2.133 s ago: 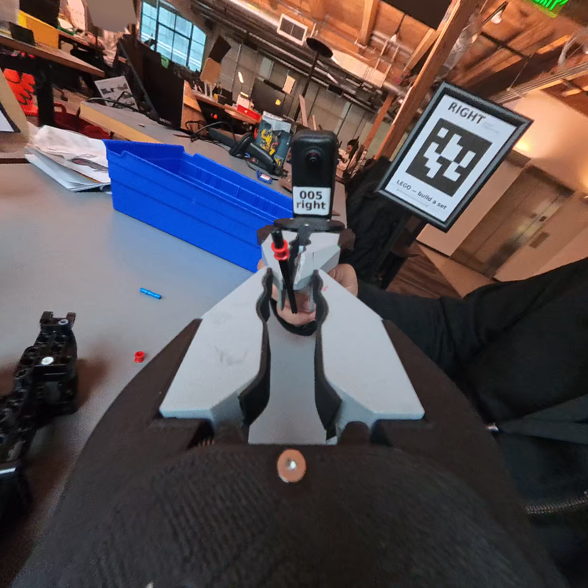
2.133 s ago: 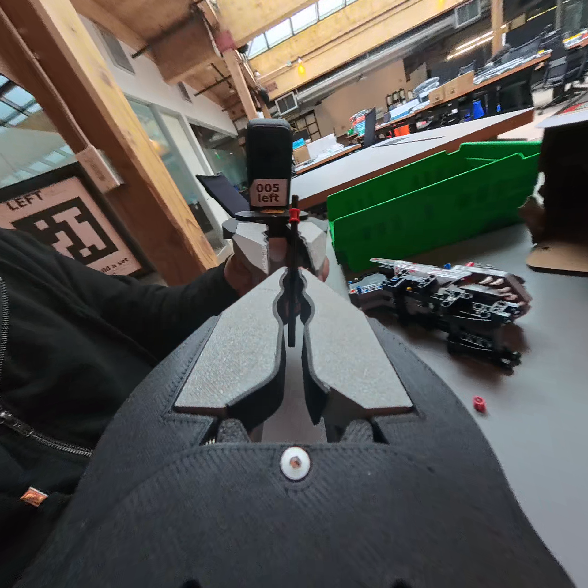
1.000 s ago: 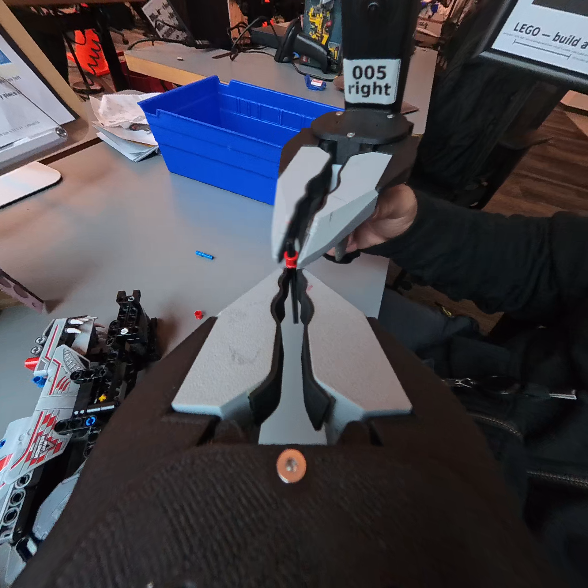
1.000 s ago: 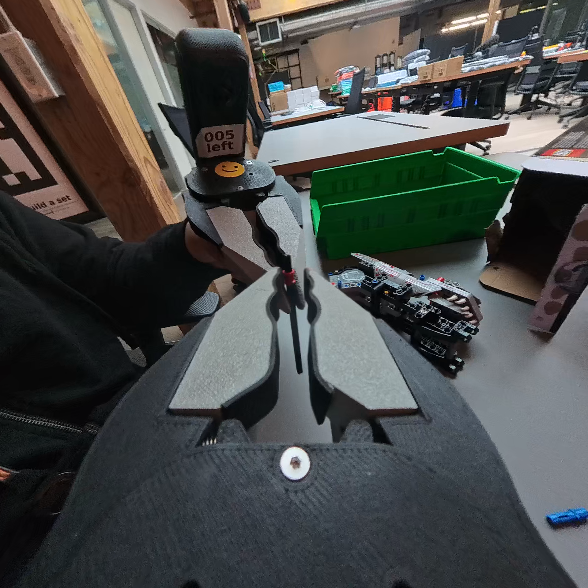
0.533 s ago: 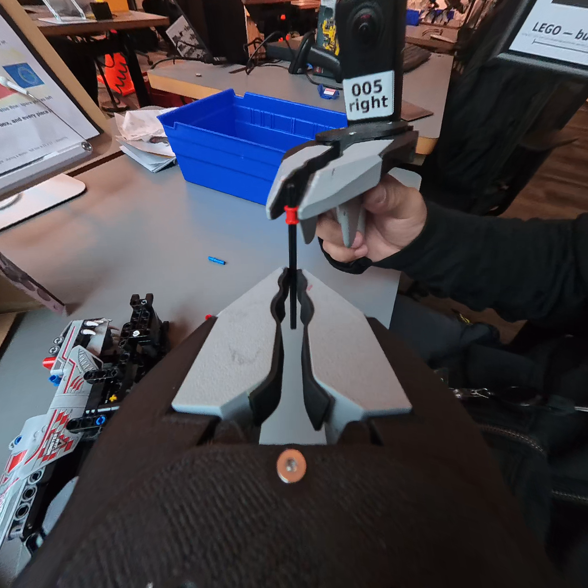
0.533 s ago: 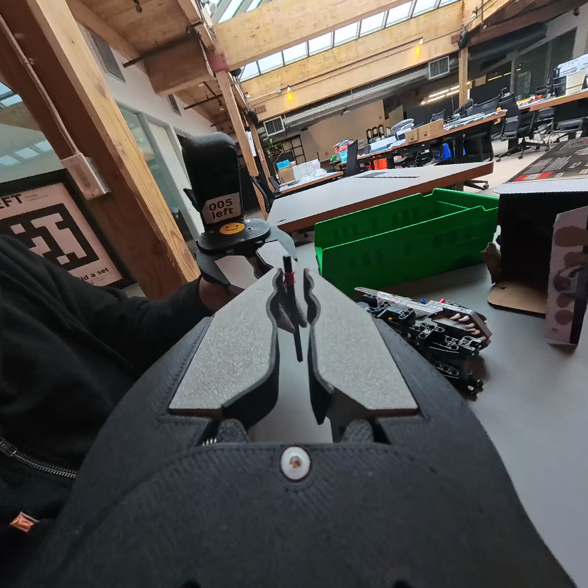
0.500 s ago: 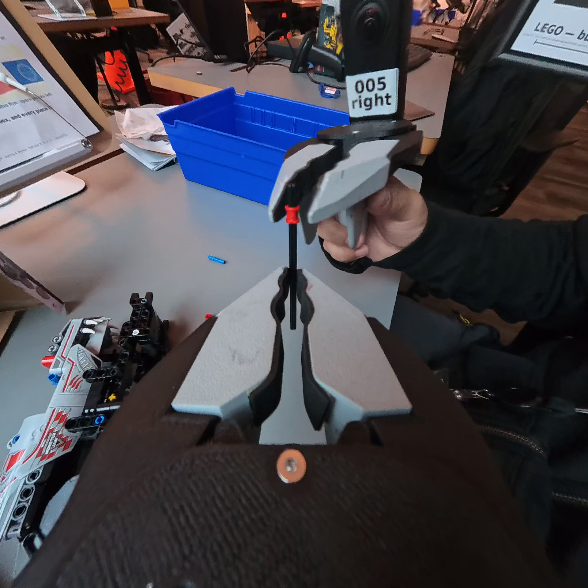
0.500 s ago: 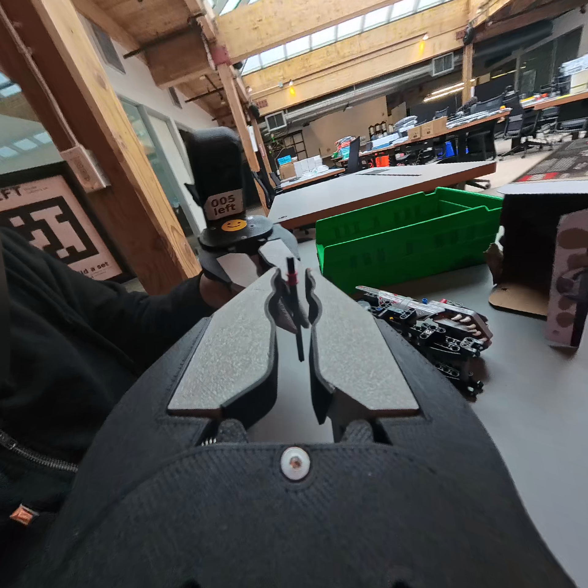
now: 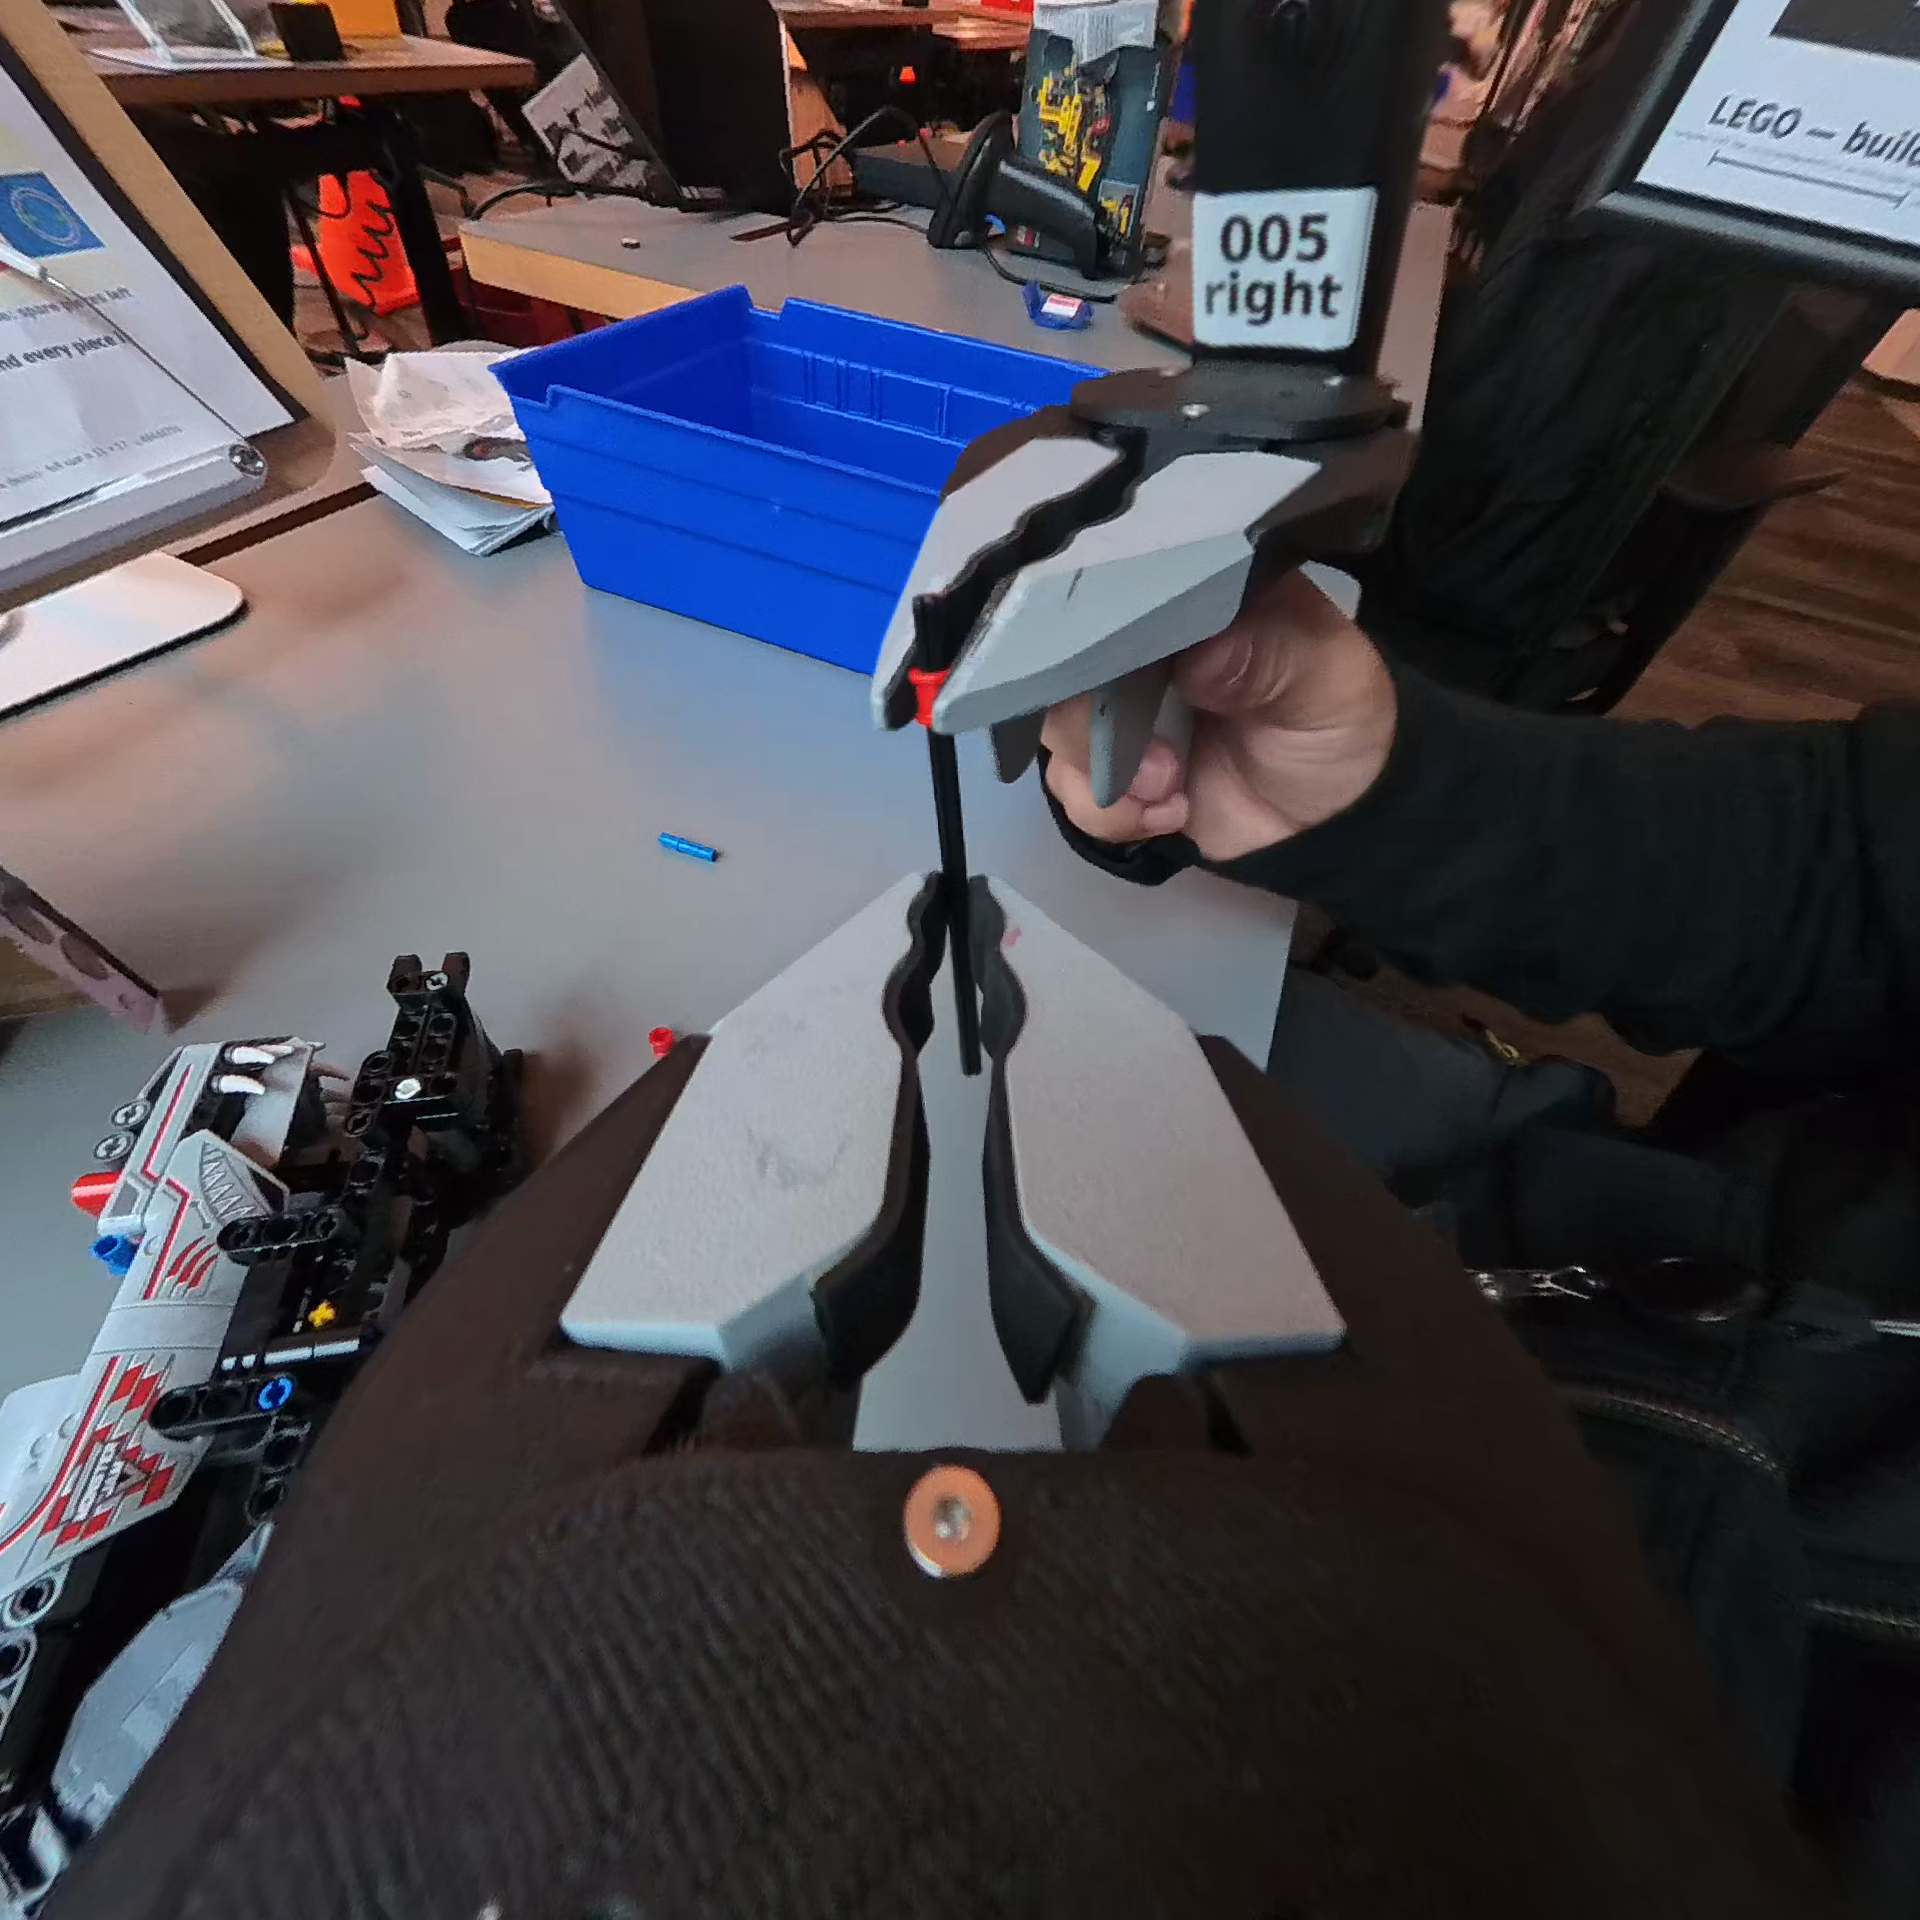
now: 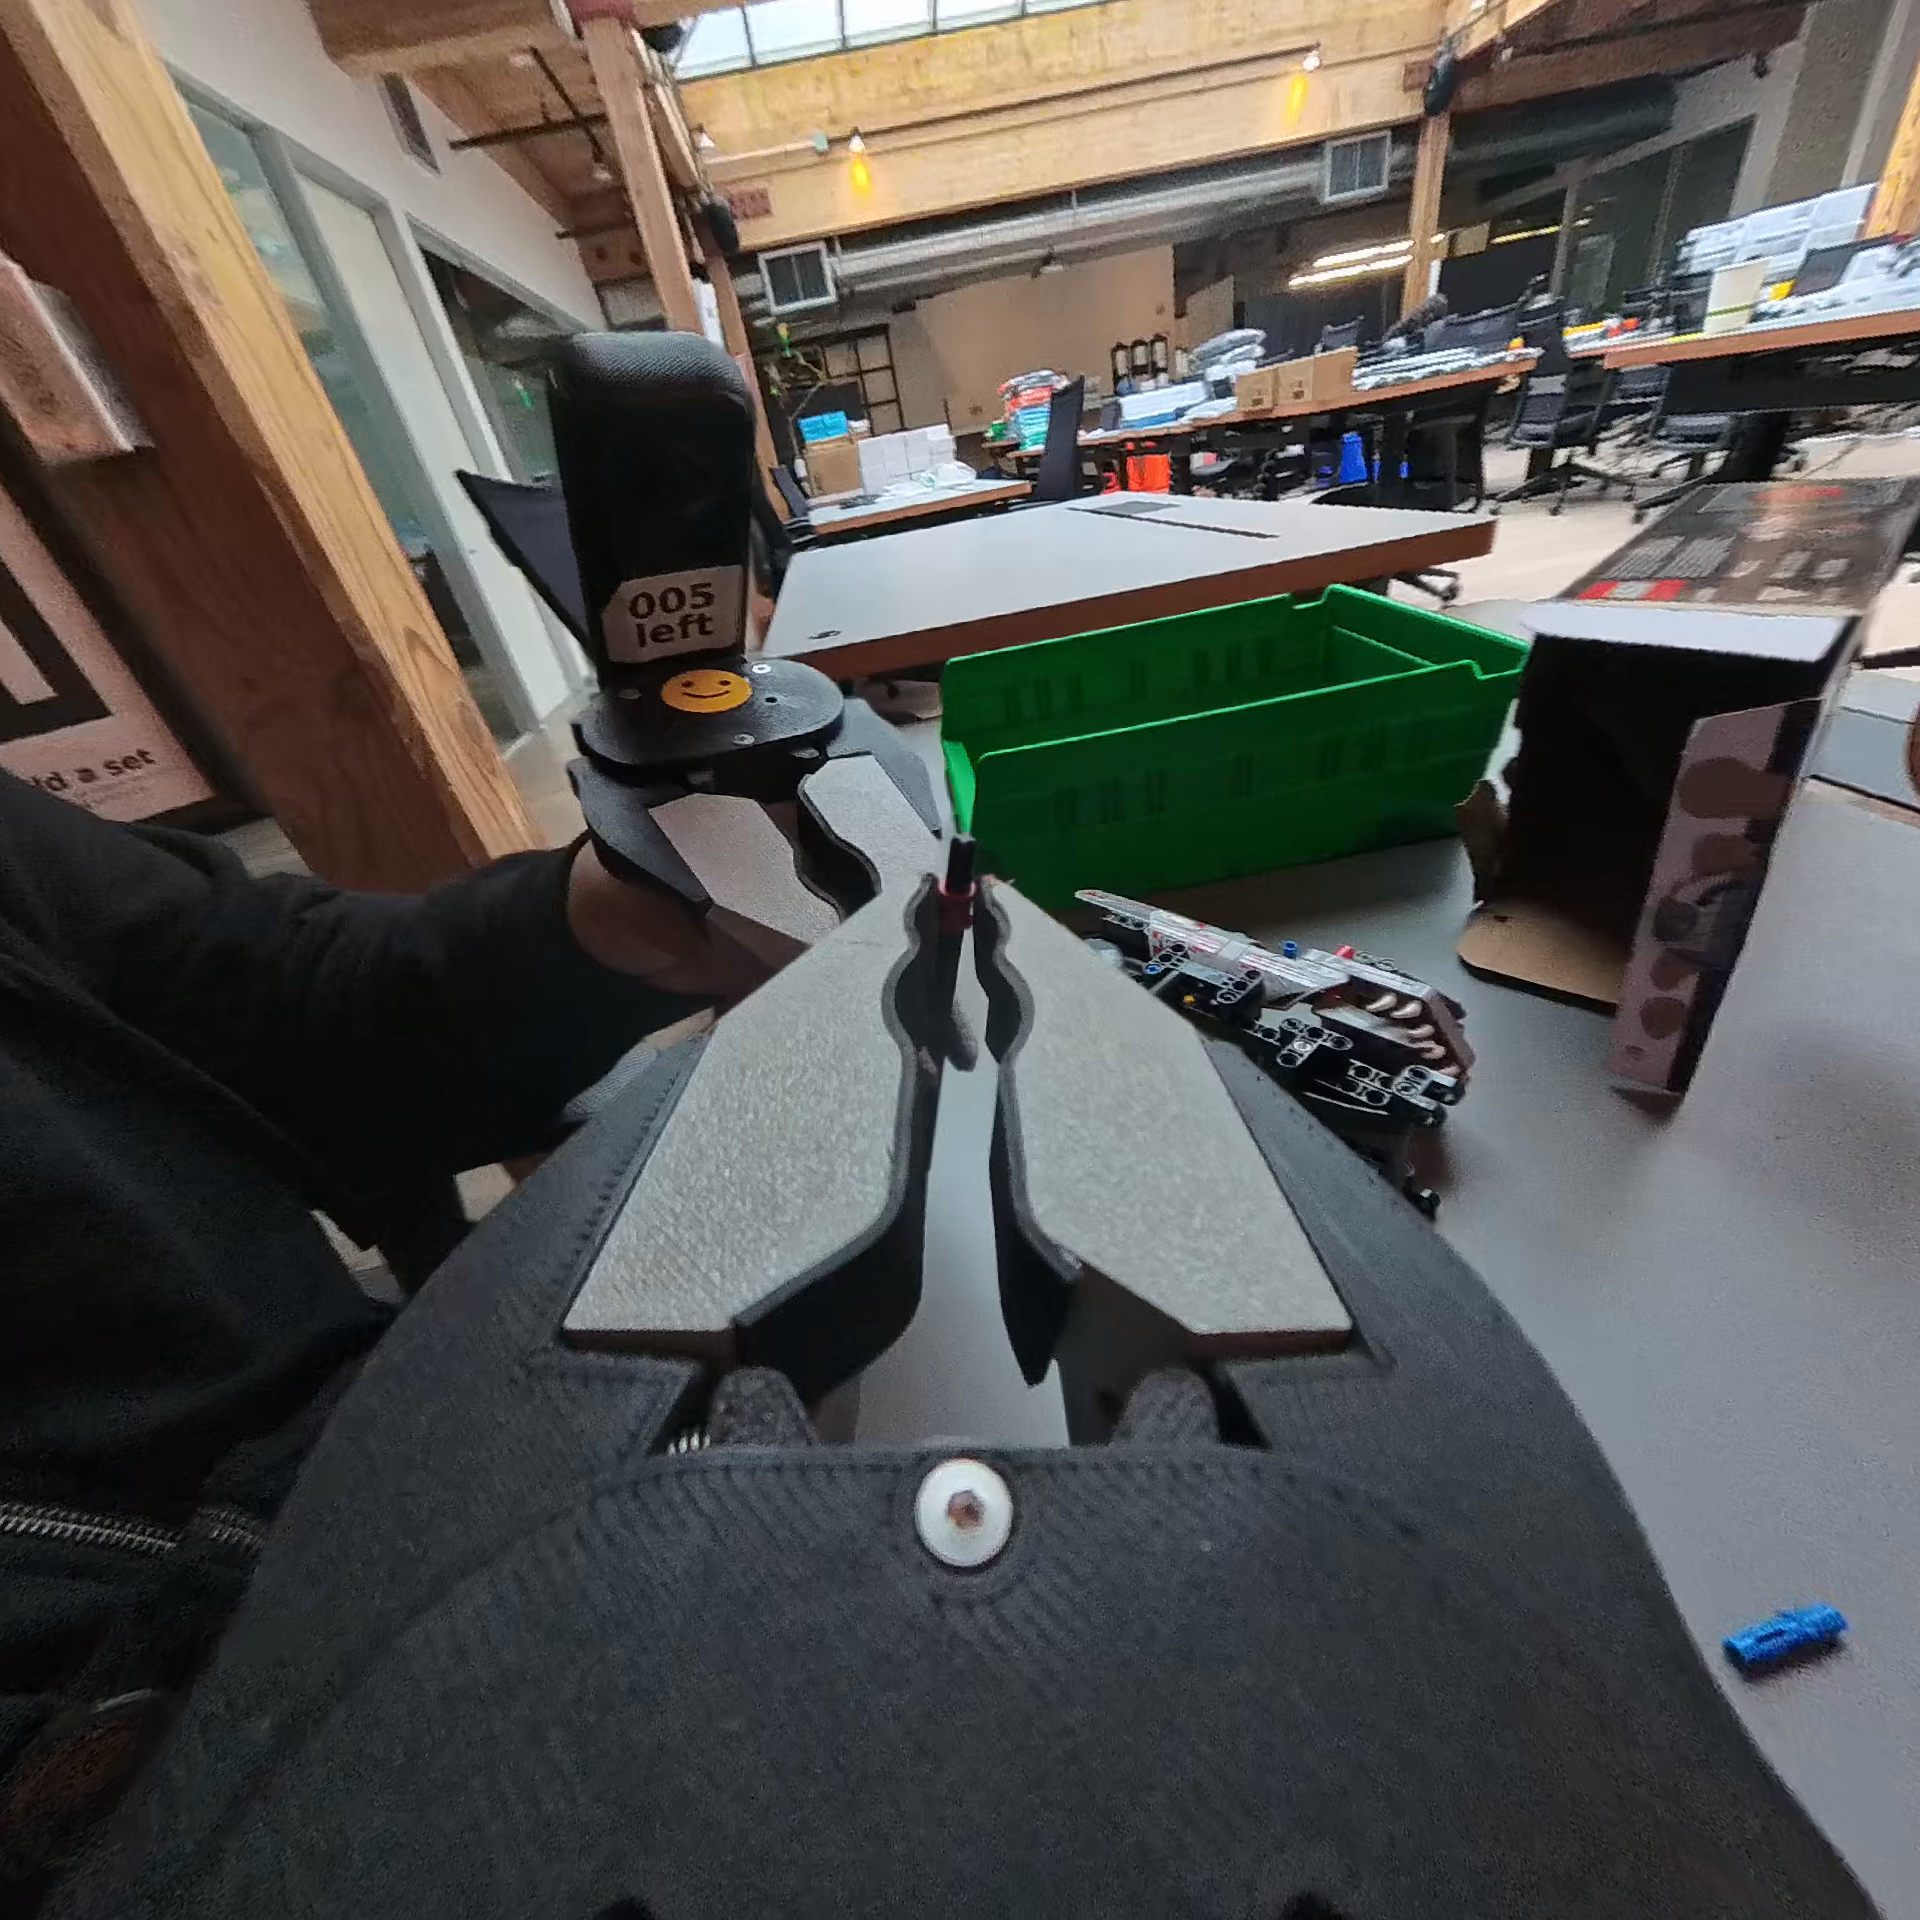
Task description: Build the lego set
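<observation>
My left gripper (image 9: 951,896) is shut on the lower part of a thin black axle (image 9: 948,821), which stands upright out of its tips. My right gripper (image 9: 914,707) comes in from above right and is shut on a small red bush (image 9: 925,681) that sits on the axle near its top end. In the right wrist view my right gripper (image 10: 956,902) pinches the red bush (image 10: 956,888), and the axle (image 10: 951,977) runs down between its fingers. The left gripper (image 10: 831,831) is behind it, with its tips hidden. The part-built grey, black and red Lego model (image 9: 208,1195) lies on the table at the left.
A blue bin (image 9: 790,468) stands behind on the grey table (image 9: 416,748). A loose blue pin (image 9: 688,847) and a small red piece (image 9: 659,1039) lie near the model. In the right wrist view a green bin (image 10: 1226,727) and an open cardboard box (image 10: 1683,831) stand behind the model (image 10: 1299,997). Less than 4 cm separates the two grippers' tips. It is some 15 centimeters from my left tips to the model (image 10: 1299,997).
One second ago the two grippers' tips nearly met. The right gripper has since moved up along the axle with the red bush, so more bare axle shows between them.
</observation>
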### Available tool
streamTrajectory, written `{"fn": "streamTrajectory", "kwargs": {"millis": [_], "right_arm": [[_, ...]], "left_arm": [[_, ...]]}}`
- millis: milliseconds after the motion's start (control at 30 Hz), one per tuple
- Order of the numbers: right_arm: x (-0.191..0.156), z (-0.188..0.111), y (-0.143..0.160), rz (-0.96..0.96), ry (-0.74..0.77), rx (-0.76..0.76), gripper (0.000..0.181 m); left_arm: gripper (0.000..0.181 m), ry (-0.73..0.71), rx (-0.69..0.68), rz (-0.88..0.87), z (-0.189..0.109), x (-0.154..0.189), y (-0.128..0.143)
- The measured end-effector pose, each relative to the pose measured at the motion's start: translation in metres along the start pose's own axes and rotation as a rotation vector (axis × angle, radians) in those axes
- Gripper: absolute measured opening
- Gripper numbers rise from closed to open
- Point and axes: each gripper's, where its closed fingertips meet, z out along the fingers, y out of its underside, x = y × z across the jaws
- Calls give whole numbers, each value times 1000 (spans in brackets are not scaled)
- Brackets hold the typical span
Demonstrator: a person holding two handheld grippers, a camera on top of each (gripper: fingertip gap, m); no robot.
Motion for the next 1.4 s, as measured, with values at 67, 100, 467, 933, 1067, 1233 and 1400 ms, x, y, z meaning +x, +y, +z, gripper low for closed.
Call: {"fn": "streamTrajectory", "kwargs": {"millis": [67, 100, 467, 933, 1067, 1233, 1400], "right_arm": [[1, -1, -5, 11, 31, 36, 2], [3, -3, -11, 31, 45, 81, 1], [75, -169, -92, -84, 547, 52, 2], [165, -304, 70, 274, 967, -671, 39], [160, -275, 47, 225, 870, -504, 39], [134, -236, 26, 345, 567, -282, 42], [127, -235, -4, 466, 412, -34, 43]], "left_arm": [[2, 29, 28, -33, -2, 0, -3], [1, 39, 20, -48, -2, 0, -1], [1, 31, -93, -51, 13, -1, 33], [2, 37, -119, -88, 15, -6, 40], [2, 33, -132, -87, 15, -8, 44], [2, 44, -179, -149, 21, -17, 65], [1, 40, -182, -148, 21, -20, 67]]}}
